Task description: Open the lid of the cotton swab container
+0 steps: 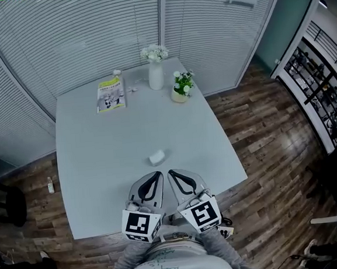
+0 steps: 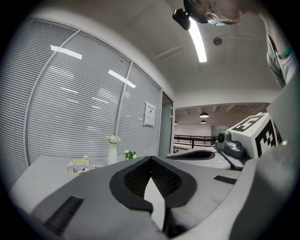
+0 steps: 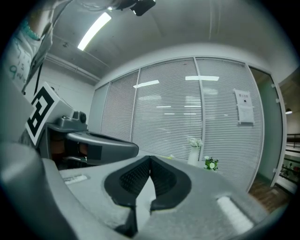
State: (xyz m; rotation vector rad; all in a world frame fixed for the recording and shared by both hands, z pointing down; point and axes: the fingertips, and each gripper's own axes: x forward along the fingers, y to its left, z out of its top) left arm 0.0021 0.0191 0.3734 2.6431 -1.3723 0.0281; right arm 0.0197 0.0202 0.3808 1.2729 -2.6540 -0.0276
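Observation:
A small white cotton swab container [image 1: 157, 157] lies on the pale grey table [image 1: 94, 161], near its front middle, lid down as far as I can tell. My left gripper [image 1: 158, 174] and right gripper [image 1: 171, 173] hover side by side over the table's near edge, just short of the container, both shut with nothing between the jaws. In the left gripper view the left gripper [image 2: 150, 159] has its jaws together at the tip; the right gripper [image 3: 150, 158] looks the same in its own view. The container is hidden behind the jaws in both gripper views.
At the table's far side stand a white vase with flowers [image 1: 155, 70], a small potted plant [image 1: 181, 87] and a yellow-green booklet [image 1: 110, 94]. Slatted blinds wall off the back. Wood floor surrounds the table; a railing [image 1: 323, 88] runs at the right.

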